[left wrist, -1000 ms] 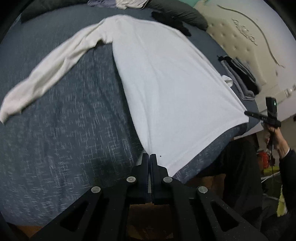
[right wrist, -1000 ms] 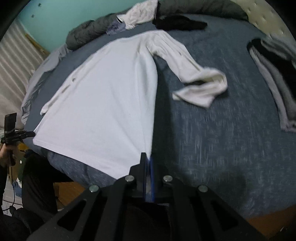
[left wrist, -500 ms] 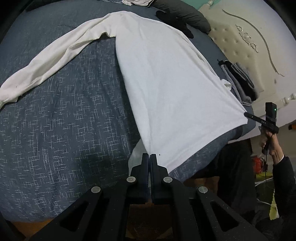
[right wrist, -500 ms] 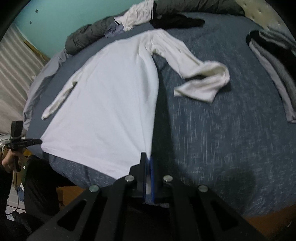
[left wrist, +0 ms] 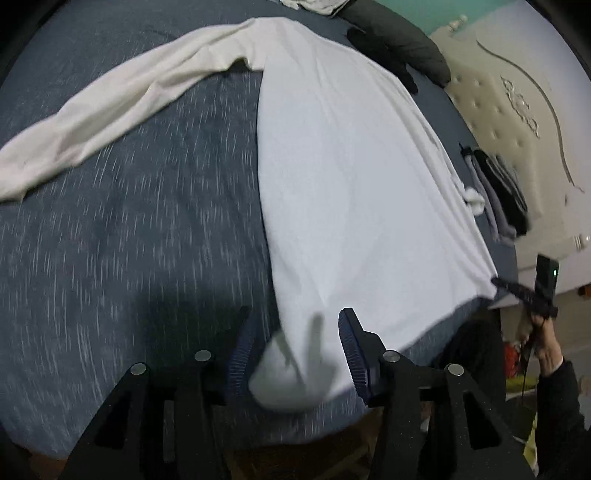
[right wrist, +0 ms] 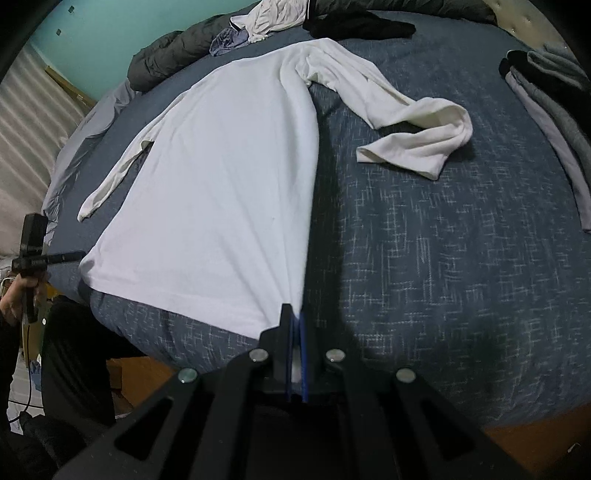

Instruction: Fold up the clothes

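Observation:
A white long-sleeved shirt lies spread flat on the dark blue bed, its hem toward me. My left gripper is open, and the hem corner sits loose and bunched between its fingers. One sleeve stretches out to the left. In the right wrist view the same shirt runs away from me, and my right gripper is shut on its other hem corner. The sleeve on that side lies doubled back on the bed.
A pile of dark and light clothes lies at the far end of the bed. Folded grey and black garments are stacked at the right. A person's hand holds the other gripper off the bed's near edge. A tufted headboard stands beyond.
My left gripper has gone from shut on the hem corner to open, and the corner has dropped loose between its fingers. The right gripper keeps its hold.

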A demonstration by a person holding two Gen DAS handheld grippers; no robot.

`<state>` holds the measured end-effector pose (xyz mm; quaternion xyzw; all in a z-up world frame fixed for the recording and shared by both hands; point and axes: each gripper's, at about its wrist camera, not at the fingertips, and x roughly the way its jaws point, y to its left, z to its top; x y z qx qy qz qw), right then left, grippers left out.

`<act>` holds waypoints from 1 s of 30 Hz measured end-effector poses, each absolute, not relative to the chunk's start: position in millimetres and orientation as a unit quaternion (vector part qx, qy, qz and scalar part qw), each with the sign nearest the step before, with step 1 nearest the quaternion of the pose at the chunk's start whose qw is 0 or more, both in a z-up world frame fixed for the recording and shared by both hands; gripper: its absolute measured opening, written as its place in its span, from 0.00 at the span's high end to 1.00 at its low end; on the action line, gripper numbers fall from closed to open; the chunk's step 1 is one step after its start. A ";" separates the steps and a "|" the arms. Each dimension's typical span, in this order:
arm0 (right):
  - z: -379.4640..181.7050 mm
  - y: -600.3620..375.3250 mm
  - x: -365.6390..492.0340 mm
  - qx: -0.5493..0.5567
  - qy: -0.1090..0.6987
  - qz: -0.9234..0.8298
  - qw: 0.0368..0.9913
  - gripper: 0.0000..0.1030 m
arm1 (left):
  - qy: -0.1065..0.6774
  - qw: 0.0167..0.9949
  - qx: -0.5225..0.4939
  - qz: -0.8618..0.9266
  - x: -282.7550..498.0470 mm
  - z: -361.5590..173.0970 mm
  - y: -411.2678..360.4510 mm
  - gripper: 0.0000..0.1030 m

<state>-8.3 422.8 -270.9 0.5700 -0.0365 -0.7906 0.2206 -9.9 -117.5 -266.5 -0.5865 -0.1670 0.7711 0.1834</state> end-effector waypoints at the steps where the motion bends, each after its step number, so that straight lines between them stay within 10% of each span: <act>1: -271.3 422.9 -9.1 0.571 -0.036 -0.790 0.219 0.97 | -0.170 0.181 -0.583 0.773 -16.6 -267.5 -117.0 0.51; 8: -272.5 419.7 -11.7 0.575 -0.036 -0.789 0.214 0.97 | -0.192 0.165 -0.596 0.762 -53.9 -301.3 -116.4 0.52; 14: -266.5 418.7 -12.1 0.571 -0.041 -0.791 0.214 0.97 | -0.170 0.182 -0.605 0.756 -54.6 -308.9 -106.9 0.98; 30: -247.9 374.2 -10.9 0.558 -0.029 -0.786 0.264 0.97 | -0.224 0.134 -0.496 0.828 -66.3 -203.2 -199.3 0.99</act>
